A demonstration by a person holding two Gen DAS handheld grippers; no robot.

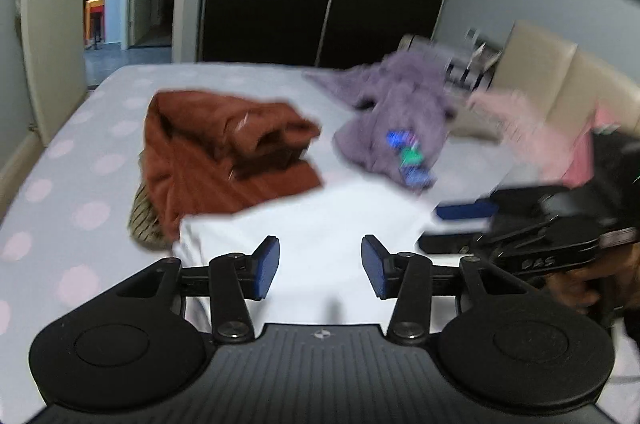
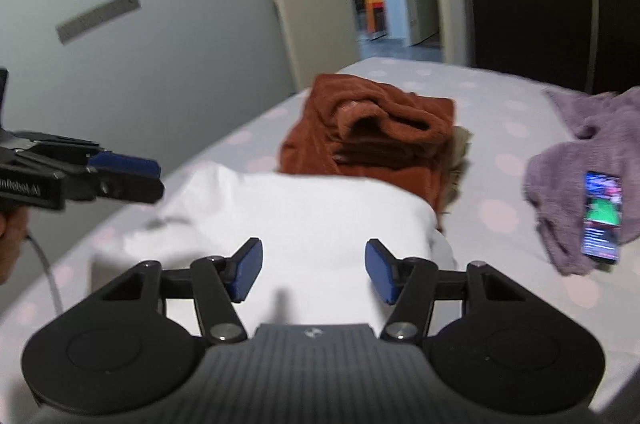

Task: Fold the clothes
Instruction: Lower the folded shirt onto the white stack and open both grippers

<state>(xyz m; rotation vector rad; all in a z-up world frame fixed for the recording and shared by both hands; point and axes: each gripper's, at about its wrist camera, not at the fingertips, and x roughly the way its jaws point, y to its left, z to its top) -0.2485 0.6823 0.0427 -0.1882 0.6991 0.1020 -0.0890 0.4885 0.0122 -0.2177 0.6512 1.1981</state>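
Both the left hand-held gripper [image 1: 320, 266] and the right hand-held gripper [image 2: 314, 270] are released — the white garment [image 2: 304, 212] lies ungripped, so its fold may be undone; at 12 o'clock the rust-brown pile [image 2: 372, 128] could be nudged.

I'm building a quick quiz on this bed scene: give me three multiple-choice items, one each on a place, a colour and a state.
1. Where is the lit smartphone?
A on the fuzzy purple garment
B on the white cloth
C on the floor

2. What colour is the folded pile behind the white garment?
A green
B rust-brown
C yellow

3. How are the right gripper jaws?
A clamped on cloth
B apart, empty
C holding the phone

Answers: 1 A, it lies on the purple fabric; 2 B, rust-brown cloth; 3 B, nothing sits between the blue pads.
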